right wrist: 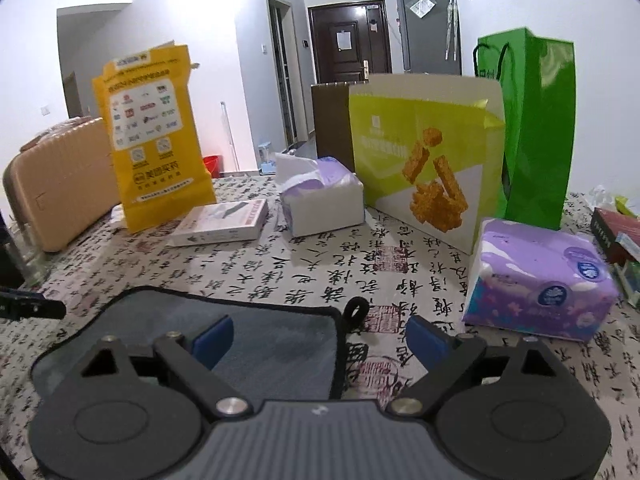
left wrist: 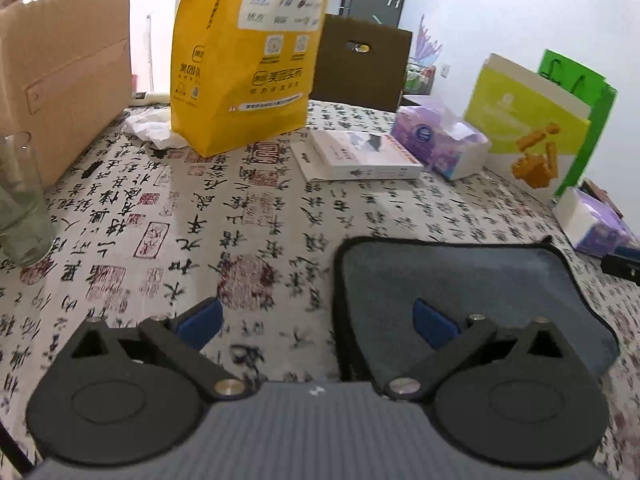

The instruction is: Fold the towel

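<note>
A grey towel (left wrist: 460, 288) with black trim lies flat on the calligraphy tablecloth, folded to a small rectangle. My left gripper (left wrist: 316, 324) is open above its left edge, the right blue finger (left wrist: 434, 322) over the towel, the left finger over the cloth. In the right wrist view the towel (right wrist: 272, 336) lies low left, with a black hanging loop (right wrist: 357, 307) at its right corner. My right gripper (right wrist: 320, 340) is open astride that right edge, holding nothing.
At the back stand a yellow paper bag (left wrist: 244, 52), a tan suitcase (left wrist: 64, 80), a white box (left wrist: 356, 156), a tissue pack (left wrist: 440, 140), a lime bag (right wrist: 424, 160) and a green bag (right wrist: 536, 120). A glass (left wrist: 20, 200) stands left. Another tissue pack (right wrist: 540, 280) lies right.
</note>
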Available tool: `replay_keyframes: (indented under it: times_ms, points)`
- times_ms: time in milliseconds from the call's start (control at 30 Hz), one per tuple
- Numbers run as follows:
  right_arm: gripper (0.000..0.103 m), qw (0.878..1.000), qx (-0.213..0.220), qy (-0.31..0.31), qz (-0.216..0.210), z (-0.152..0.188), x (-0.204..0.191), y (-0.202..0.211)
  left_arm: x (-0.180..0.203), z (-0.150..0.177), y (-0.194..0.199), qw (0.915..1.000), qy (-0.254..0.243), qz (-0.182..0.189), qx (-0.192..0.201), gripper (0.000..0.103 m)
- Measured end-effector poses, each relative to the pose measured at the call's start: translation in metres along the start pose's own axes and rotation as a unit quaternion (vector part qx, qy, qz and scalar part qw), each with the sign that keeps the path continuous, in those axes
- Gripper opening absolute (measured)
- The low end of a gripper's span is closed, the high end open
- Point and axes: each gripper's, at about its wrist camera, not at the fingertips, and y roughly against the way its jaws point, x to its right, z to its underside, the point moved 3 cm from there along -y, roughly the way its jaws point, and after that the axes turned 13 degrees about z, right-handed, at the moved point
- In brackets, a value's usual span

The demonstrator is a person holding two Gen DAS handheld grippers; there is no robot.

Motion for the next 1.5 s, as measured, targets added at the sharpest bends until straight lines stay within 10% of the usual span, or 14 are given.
replay_keyframes:
  times_ms: [1500]
  points:
    - [0.102, 0.998, 0.061, -0.014, -0.015, 0.125, -0.05, 0.222, 0.071, 0.148, 0.169, 0.9951, -0.03, -0.011, 0.093, 0.103]
